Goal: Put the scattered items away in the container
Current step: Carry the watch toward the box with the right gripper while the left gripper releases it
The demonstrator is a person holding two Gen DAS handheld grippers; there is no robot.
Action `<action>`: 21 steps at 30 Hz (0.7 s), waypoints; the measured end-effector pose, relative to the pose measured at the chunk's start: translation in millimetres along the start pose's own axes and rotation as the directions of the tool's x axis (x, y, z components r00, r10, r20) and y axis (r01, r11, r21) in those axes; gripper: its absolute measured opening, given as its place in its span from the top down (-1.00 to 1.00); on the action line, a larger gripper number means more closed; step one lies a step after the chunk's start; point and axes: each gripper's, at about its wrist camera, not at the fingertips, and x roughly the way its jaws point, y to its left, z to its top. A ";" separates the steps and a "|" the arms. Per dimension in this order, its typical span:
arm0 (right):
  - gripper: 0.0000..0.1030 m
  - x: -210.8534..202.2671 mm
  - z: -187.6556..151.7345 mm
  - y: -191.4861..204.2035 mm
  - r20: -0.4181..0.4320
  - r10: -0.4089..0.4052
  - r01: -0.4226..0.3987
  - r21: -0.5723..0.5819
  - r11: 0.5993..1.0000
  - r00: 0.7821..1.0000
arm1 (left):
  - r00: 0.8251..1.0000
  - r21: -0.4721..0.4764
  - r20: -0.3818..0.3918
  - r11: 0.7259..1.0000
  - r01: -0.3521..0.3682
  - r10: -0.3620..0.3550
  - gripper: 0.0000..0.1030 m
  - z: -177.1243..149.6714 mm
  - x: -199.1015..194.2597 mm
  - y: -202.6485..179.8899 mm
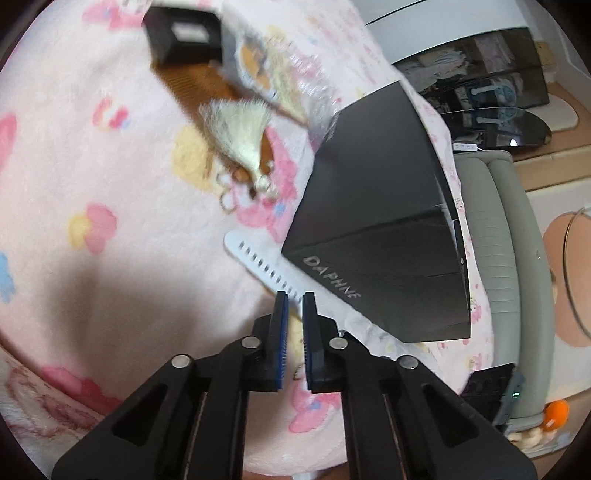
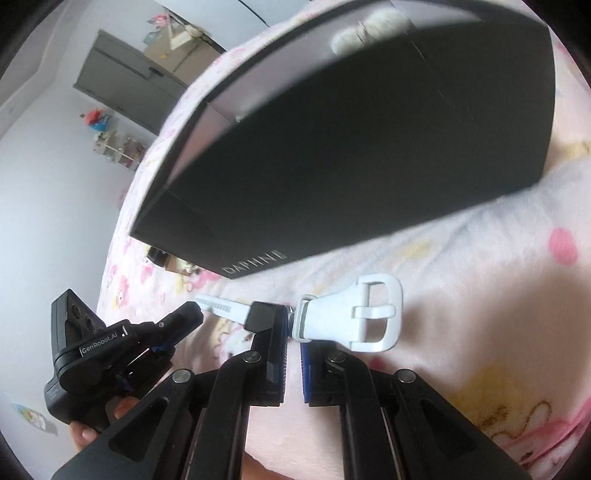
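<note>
Right wrist view: the right gripper (image 2: 293, 325) has its fingers pinched on a white strap (image 2: 364, 317) at the metal link near the buckle end, the blue pads pressed close with only the strap between them. The buckle sticks out to the right of the tips; the holed tail runs left, flat on the pink blanket (image 2: 461, 258). Just beyond the strap sits the black box (image 2: 351, 147) marked DAPHNE — open at the top, with something pale and fluffy showing inside near its far rim. At lower left the left gripper (image 2: 192, 310) comes in from the side, its tips near the strap's tail, held by a hand (image 2: 86, 432) at the frame's edge.

Left wrist view: the left gripper (image 1: 295, 299) has its fingers parted a little, nothing clamped; the strap's holed tail (image 1: 258, 262) lies just past the tips, and contact cannot be told. The box (image 1: 380, 229) stands to the right, its corner touching or overlapping the strap. Farther out on the blanket (image 1: 92, 166) lie a cream tassel (image 1: 240, 140) with small rings at its head, a brown comb (image 1: 188, 88) and a wrapped packet (image 1: 273, 81) — all blurred. A small black case (image 1: 184, 33) sits at the far top.
</note>
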 end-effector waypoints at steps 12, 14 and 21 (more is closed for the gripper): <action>0.92 6.5 2.3 7.4 -0.005 0.049 -0.049 0.017 0.999 0.999 | 0.999 0.080 0.044 0.997 0.008 -0.012 0.99 -4.4 5.5 -31.6; 0.92 -0.9 4.4 15.5 0.001 0.057 -0.057 -0.009 0.998 0.998 | 0.997 0.150 0.076 0.989 0.005 -0.016 0.99 -13.8 -12.2 -47.7; 0.91 -50.1 37.3 53.9 0.071 0.123 -0.113 -0.125 0.986 0.990 | 0.984 0.325 0.154 0.945 0.039 -0.093 0.99 -6.7 -59.0 -117.6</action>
